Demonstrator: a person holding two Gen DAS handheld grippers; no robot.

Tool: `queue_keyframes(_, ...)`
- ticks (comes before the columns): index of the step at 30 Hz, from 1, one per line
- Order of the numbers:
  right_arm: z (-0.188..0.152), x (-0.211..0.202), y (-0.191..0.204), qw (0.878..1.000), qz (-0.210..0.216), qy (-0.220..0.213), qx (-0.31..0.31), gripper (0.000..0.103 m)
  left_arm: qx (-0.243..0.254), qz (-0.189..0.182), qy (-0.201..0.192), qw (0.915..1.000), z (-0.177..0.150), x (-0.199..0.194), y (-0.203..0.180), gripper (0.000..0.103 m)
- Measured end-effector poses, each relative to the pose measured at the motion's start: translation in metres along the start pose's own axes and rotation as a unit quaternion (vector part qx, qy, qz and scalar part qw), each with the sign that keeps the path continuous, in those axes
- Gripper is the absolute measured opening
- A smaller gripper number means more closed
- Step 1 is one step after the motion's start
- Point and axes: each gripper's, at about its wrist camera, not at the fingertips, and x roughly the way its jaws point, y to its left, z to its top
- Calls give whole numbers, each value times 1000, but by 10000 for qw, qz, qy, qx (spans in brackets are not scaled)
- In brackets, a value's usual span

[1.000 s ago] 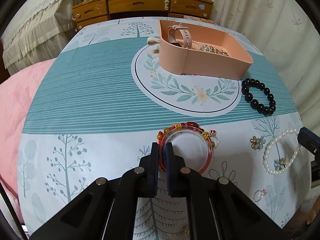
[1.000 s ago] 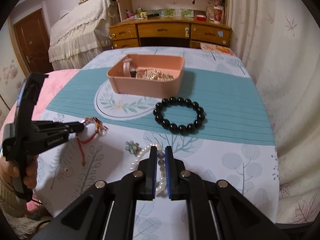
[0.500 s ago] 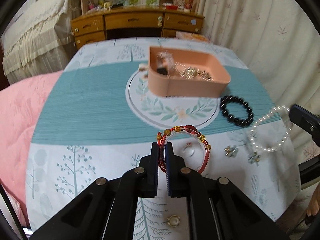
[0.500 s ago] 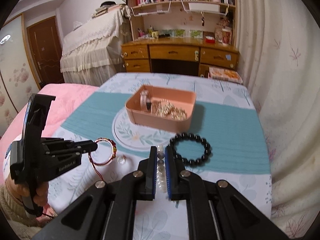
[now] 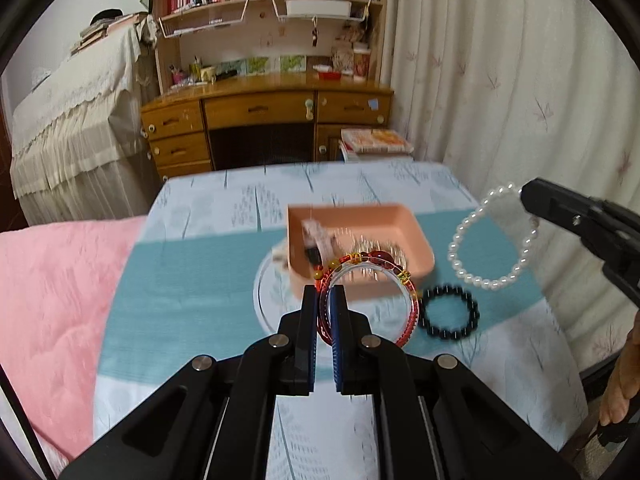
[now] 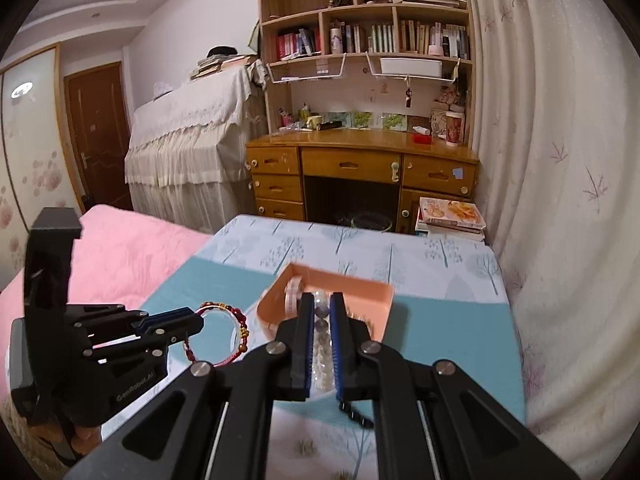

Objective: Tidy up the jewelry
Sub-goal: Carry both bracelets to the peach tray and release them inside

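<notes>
Left hand-held gripper (image 5: pixel 324 300) clamps red beaded bangle (image 5: pixel 370 300); right hand-held gripper (image 6: pixel 320 312) clamps pearl bracelet (image 5: pixel 494 238). Both held clear above desk (image 5: pixel 180 280), likely for dropping into pink tray (image 5: pixel 404 220).

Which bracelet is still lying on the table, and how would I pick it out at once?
Find the pink tray on the teal band of the tablecloth. Just off the tray's near right corner lies the black bead bracelet, flat on the cloth. It is dark, while the red bracelet and pearl bracelet each hang from a gripper.
</notes>
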Motion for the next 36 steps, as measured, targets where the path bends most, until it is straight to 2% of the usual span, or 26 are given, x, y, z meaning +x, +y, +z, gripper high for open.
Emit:
queue_keyframes(6,16,42,-14,9995,-76,140,272,7,-227,-81,23,9997,37,27,12,4)
queue_keyframes(9,19,67,-23,9984,-34,320,459,7,-328,-280,147,9990,48,48,14,4)
queue_keyframes(14,18,97,-30,9966,79,535,627,8,-184,-398,425,9981,62,88,-1,4)
queue_keyframes(22,13,129,-35,9936,256,794,764,8,27,-137,864,9962,64,157,-15,4)
queue_keyframes(26,9,146,-40,9911,236,1002,849,8,114,289,1227,9920,54,191,-6,5)
queue_keyframes(28,6,152,-41,9896,229,1113,882,8,121,463,1235,9912,50,192,0,7)
queue_keyframes(31,0,157,-43,9877,235,1245,913,8,74,403,1219,9917,51,185,6,16)
queue_keyframes(32,-1,157,-43,9875,229,1262,920,8,58,401,1212,9918,52,181,8,26)
queue_keyframes(33,-2,156,-43,9871,221,1276,937,8,61,487,1180,9918,52,177,8,44)
queue_keyframes(34,-2,156,-44,9868,230,1285,963,9,76,569,1128,9920,52,172,9,52)
queue_keyframes(35,-3,155,-45,9863,246,1289,995,9,96,610,1048,9926,51,167,9,59)
queue_keyframes(36,-4,153,-46,9860,257,1291,1019,9,117,618,979,9932,50,161,8,59)
